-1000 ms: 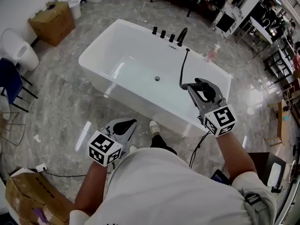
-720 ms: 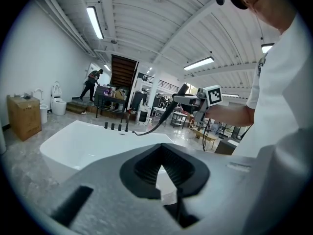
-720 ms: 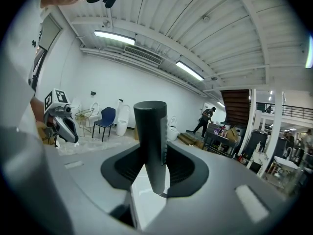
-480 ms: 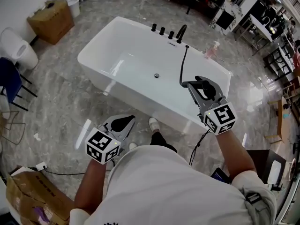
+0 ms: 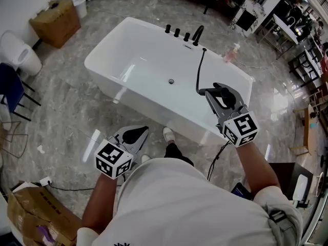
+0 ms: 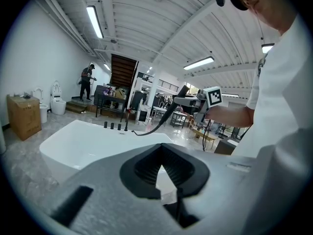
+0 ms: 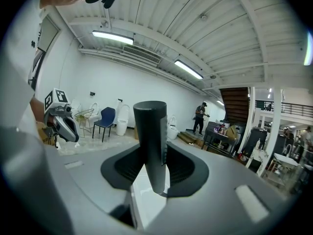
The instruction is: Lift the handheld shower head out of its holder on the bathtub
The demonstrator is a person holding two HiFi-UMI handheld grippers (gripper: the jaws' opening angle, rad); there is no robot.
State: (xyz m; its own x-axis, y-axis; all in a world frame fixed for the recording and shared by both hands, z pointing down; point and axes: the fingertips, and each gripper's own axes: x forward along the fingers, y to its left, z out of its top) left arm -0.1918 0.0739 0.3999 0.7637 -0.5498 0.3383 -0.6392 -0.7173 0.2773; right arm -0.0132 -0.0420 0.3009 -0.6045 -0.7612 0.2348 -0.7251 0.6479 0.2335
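My right gripper [image 5: 220, 96] is shut on the black handheld shower head [image 5: 213, 91], held up in the air above the near right corner of the white bathtub [image 5: 115, 37]. The black hose [image 5: 199, 70] curves from the shower head back to the tub deck beside the black spout [image 5: 198, 36] and knobs [image 5: 177, 34]. In the right gripper view the black handle [image 7: 151, 136] stands upright between the jaws. My left gripper [image 5: 135, 136] hangs low in front of the tub, shut, with nothing in it [image 6: 164, 173].
A cardboard box [image 5: 56, 20] and a white toilet [image 5: 19, 53] stand at the left, with a blue chair [image 5: 10, 88] beside them. A pink bottle [image 5: 231, 57] sits on the floor behind the tub. My shoe [image 5: 168, 136] is by the tub's near wall.
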